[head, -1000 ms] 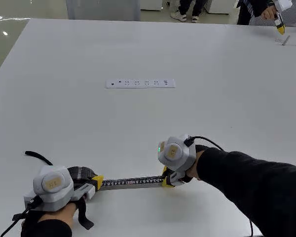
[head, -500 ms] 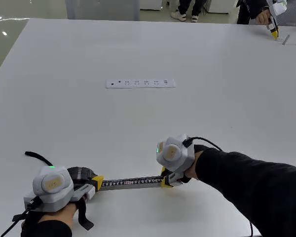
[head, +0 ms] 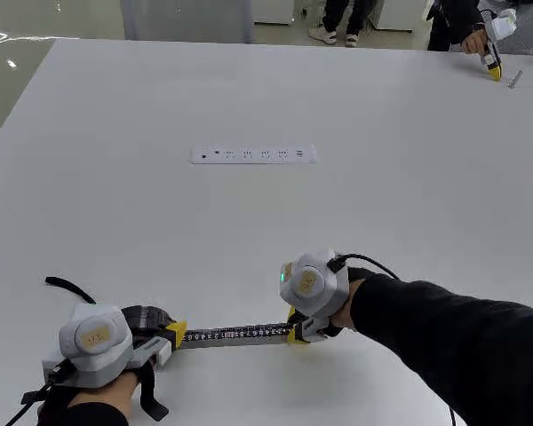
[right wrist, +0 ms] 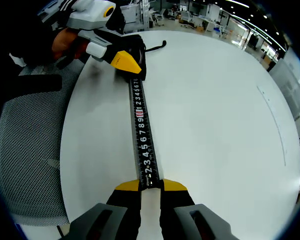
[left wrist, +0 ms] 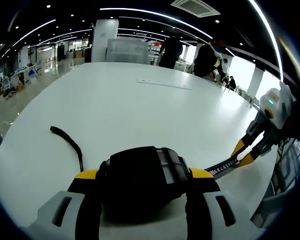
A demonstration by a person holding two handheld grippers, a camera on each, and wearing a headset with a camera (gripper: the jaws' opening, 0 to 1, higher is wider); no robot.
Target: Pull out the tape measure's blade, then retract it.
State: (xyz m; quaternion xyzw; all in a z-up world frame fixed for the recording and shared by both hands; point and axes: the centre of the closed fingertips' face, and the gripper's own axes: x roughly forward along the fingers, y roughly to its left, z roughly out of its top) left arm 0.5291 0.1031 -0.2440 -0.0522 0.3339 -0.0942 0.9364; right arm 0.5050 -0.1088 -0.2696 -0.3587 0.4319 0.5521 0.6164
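- The case (head: 147, 316) is being clamped between the jaws of the left hand-held gripper (left wrist: 145, 173), low on the worktop (head: 338, 204) near its front edge.
- The blade (right wrist: 141, 135) is being pinched at its free end, apparently at the hook, by the right hand-held gripper (right wrist: 151, 186), whose jaws are closed on it.
- The blade is being held flat, and its long axis is being kept on a straight line from case to right hand-held gripper. Retraction is being judged to need the right one moving leftward along that line.

A wide white table (head: 400, 177) carries a white power strip (head: 254, 155) near its middle. Near the front edge lies a black tape measure (head: 147, 318), its blade (head: 235, 335) drawn out along the tabletop, a black strap (head: 69, 286) curling beside it
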